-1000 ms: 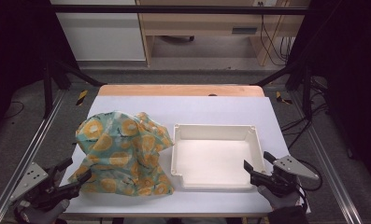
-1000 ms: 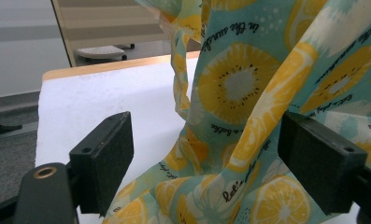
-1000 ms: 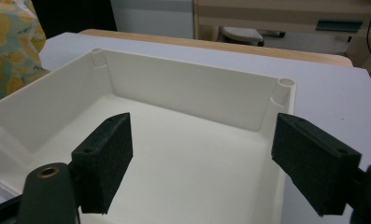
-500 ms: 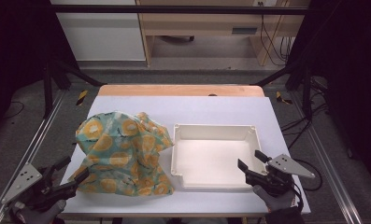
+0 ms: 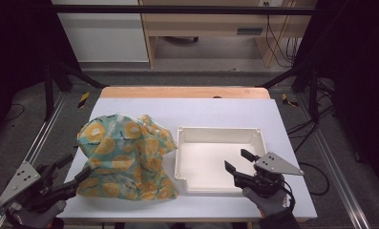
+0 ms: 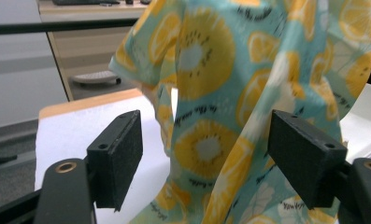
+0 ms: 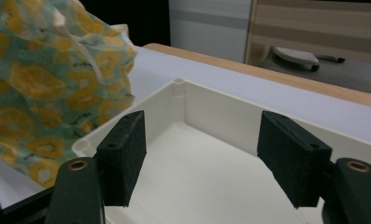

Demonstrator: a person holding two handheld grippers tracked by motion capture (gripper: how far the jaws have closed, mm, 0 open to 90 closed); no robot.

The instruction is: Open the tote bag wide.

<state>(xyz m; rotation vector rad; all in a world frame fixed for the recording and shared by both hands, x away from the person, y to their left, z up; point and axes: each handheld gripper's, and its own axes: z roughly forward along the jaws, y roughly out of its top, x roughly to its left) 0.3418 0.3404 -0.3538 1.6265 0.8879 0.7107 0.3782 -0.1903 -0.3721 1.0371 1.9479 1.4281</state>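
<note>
While the lemon-print cloth (image 5: 125,160) lies heaped on the white table (image 5: 215,112), touching the left wall of the white tray (image 5: 219,157), neither tool has hold of it. It is bunched into a tall crumpled mound rather than spread flat, so it has no clear long axis; its bulk rises toward the far side, and its near hem spreads along the table's front edge.

Measured from the cloth, the left gripper (image 5: 72,172) is by far the nearer tool. It sits just off the cloth's near left corner, pointing at it, jaws wide apart and empty. In the left gripper view the fabric (image 6: 248,116) hangs across the gap between the two black pads (image 6: 120,154), close ahead, though I cannot tell whether it already touches them.

On the other side of the cloth, the right gripper (image 5: 239,164) hovers over the tray's near right part, the tray between it and the fabric. Its jaws are also spread wide and hold nothing; the right gripper view looks along them into the bare tray (image 7: 211,182), with the cloth (image 7: 47,84) at the left.

Judging by this, the left gripper need only push forward and close to take the near hem.
</note>
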